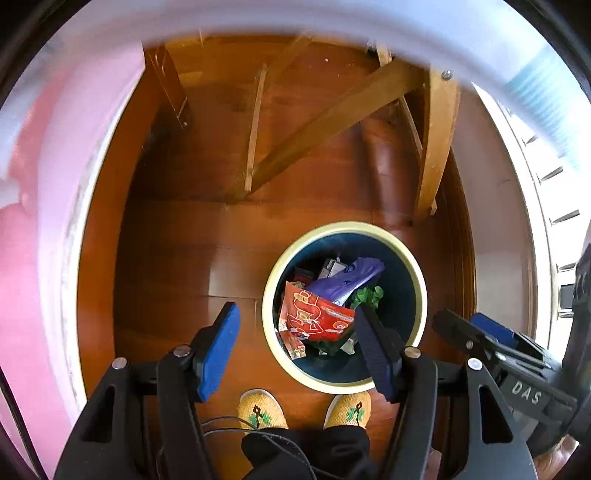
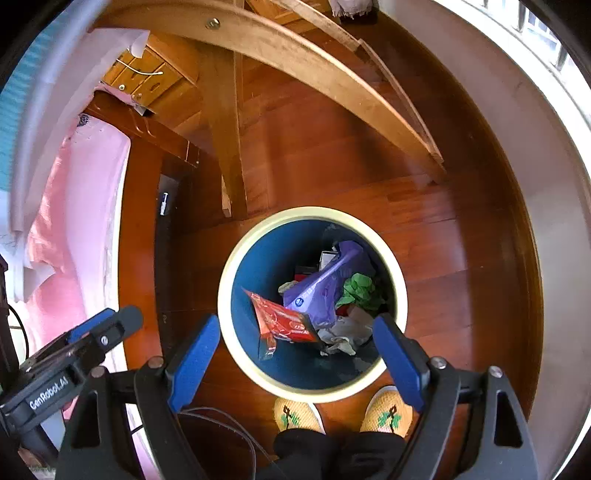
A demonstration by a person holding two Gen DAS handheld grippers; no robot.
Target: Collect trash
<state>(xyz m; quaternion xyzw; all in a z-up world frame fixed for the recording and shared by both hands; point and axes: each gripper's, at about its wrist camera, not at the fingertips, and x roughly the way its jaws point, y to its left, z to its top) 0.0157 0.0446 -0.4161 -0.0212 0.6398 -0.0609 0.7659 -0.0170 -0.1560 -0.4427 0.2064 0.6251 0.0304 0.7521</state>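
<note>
Shiny red-brown wood floor [image 2: 424,236] all around — bright light from a window [image 2: 535,26] with bars. Light wooden table legs [image 1: 436,147] standing on the floor. Pink bedding [image 2: 74,206] on one side — white wall [image 1: 491,206] on the other.

Wooden floor [image 2: 443,258]: round trash bin [image 2: 229,280] upright, wooden frame legs [image 2: 229,147], person's slippered feet [image 2: 297,413] beside bin.

Bin [image 2: 312,384] on floor [image 2: 443,258] before feet [image 2: 297,415]; wrapper [image 2: 282,322], bag [image 2: 321,291] inside; table legs [image 2: 225,147] beyond.
</note>
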